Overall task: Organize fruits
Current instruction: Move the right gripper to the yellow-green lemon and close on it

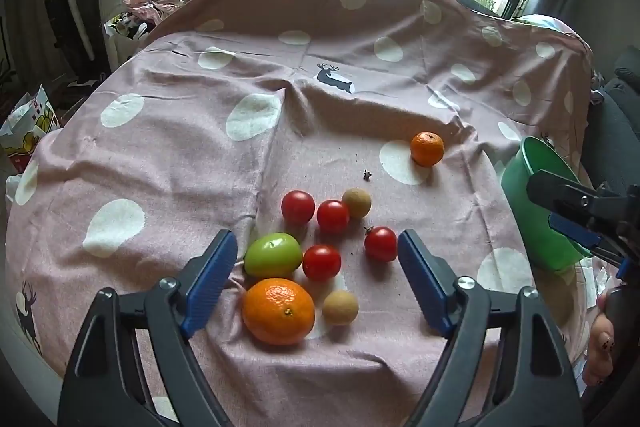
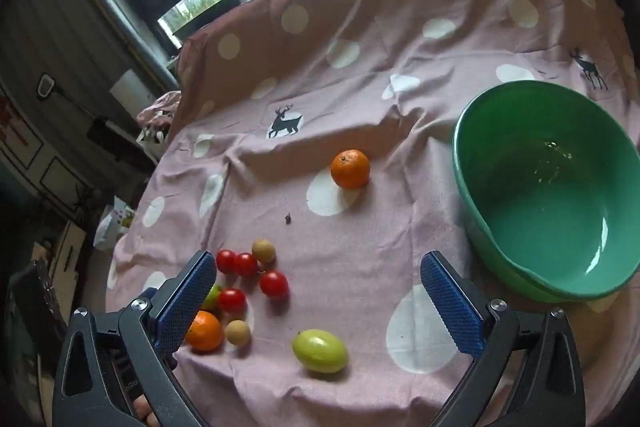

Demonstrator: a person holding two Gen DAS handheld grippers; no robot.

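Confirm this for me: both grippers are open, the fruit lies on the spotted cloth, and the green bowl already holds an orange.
Not quite. The green bowl holds no fruit, as the right wrist view shows; the nearest orange lies on the spotted cloth beside it. The rest stands.

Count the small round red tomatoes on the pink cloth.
4. Two small round red tomatoes sit side by side at the back, one beside the green fruit, one apart, rightward.
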